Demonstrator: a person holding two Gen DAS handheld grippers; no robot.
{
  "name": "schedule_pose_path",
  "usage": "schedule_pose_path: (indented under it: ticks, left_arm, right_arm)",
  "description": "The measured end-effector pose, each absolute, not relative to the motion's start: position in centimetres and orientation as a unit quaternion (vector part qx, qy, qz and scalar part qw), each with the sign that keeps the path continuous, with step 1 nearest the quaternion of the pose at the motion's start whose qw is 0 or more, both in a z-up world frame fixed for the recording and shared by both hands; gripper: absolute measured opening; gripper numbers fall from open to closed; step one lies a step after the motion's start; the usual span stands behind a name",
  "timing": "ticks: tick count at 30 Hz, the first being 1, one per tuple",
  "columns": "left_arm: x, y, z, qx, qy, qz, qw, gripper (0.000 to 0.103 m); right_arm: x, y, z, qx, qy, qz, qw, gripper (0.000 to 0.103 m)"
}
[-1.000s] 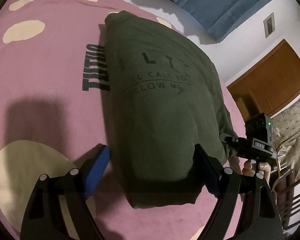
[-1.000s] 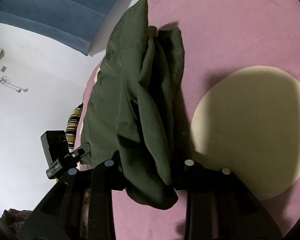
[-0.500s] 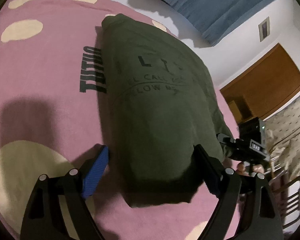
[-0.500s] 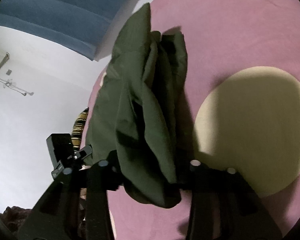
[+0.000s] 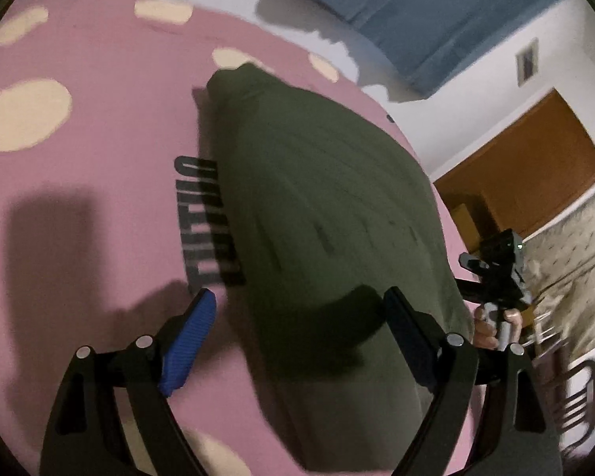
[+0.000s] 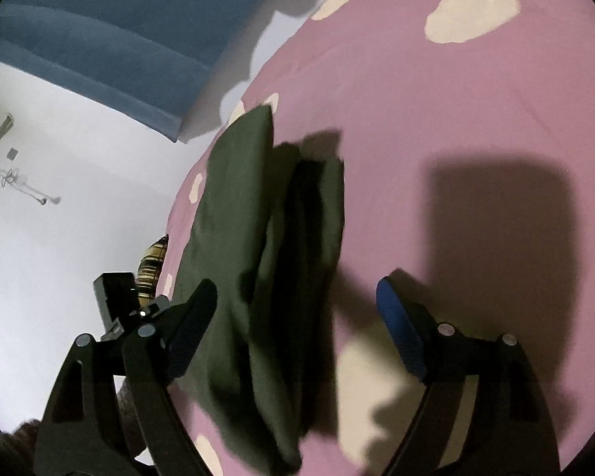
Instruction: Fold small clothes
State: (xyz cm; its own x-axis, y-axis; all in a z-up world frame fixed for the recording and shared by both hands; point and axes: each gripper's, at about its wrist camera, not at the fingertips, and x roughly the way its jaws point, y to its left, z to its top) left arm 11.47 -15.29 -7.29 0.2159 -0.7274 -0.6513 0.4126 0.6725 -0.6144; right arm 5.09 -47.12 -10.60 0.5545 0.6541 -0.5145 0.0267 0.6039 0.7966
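Note:
A dark green folded shirt point(image 5: 325, 214) lies on the pink bedsheet point(image 5: 99, 158) with cream spots. My left gripper point(image 5: 297, 317) is open and hovers over the shirt's near end, its blue pads point(image 5: 188, 341) apart and holding nothing. In the right wrist view the same shirt point(image 6: 265, 261) shows edge-on, with stacked folds along its right side. My right gripper point(image 6: 297, 301) is open above the shirt's near end, with nothing between its pads point(image 6: 398, 331). The right gripper also shows in the left wrist view point(image 5: 496, 277), held by a hand beyond the shirt's right edge.
Black lettering point(image 5: 206, 222) on the sheet lies beside the shirt's left edge. A blue headboard point(image 5: 416, 12) and white wall stand behind. A brown door point(image 5: 535, 174), patterned curtain point(image 5: 567, 269) and a dark chair point(image 5: 575, 404) are at right. A striped pillow point(image 6: 150, 265) is at the bed's far edge.
My right gripper let go of the shirt's folded edge and opened wide. Both grippers pulled back and up from the shirt, which now lies flat on the sheet.

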Motion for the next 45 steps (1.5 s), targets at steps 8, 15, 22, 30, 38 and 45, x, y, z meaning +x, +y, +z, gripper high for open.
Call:
schedule_pose_path:
  ticks: [8,15,22,30,38,45]
  left_arm:
    - [17.4,-17.4,-8.1,-0.190,0.518,-0.364,0.750,0.086]
    - [19.5,-18.7,-8.7,-0.161,0.522,-0.352,0.760,0.071]
    - [19.2,-19.4,-8.6,-0.124,0.510,-0.335,0.782,0.067]
    - [19.3,-19.6,-8.4,-0.113,0.507,-0.329,0.789,0.067]
    - [19.6,-20.0,-8.4,-0.110,0.507,-0.328,0.790,0.066]
    - [19.7,-20.1,-8.3,-0.109,0.508,-0.327,0.790,0.066]
  right_arm:
    - [13.2,-44.7,-11.7,0.400,0.444,0.228,0.769,0.083]
    - [14.9,-43.9,-12.0,0.381,0.455,0.234,0.770,0.069]
    - [15.3,-43.7,-12.4,0.381,0.458,0.238,0.767,0.039]
    - [15.5,-42.6,-12.2,0.387,0.448,0.233,0.771,0.034]
    - [15.5,-42.8,-12.4,0.391,0.445,0.233,0.771,0.033]
    - [15.7,-43.0,-12.7,0.396,0.443,0.234,0.769,0.033]
